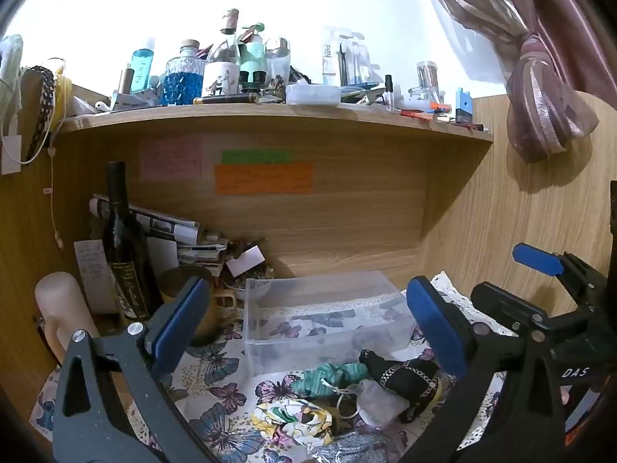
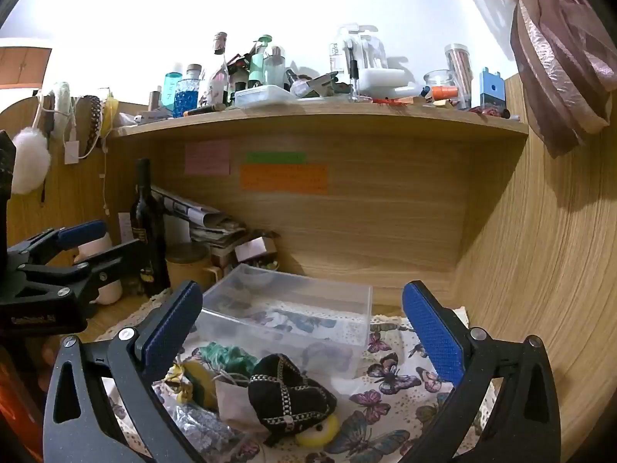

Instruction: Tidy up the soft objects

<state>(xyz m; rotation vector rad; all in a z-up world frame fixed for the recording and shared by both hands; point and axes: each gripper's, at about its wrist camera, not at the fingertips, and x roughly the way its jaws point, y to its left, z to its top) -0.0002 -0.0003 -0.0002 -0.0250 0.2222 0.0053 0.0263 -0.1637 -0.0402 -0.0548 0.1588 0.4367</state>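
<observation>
A pile of soft things lies on the butterfly cloth in front of a clear plastic box: a black pouch with gold trim, a teal scrunchie, a yellow floral scrunchie, a sheer white bag and a grey glittery piece. My left gripper is open and empty above the pile. My right gripper is open and empty over the black pouch; the box is just behind. The right gripper shows at the right of the left view.
A dark wine bottle, rolled papers, a white candle and a mug crowd the left back corner. A shelf with bottles runs overhead. A wooden wall stands at the right. A curtain hangs above.
</observation>
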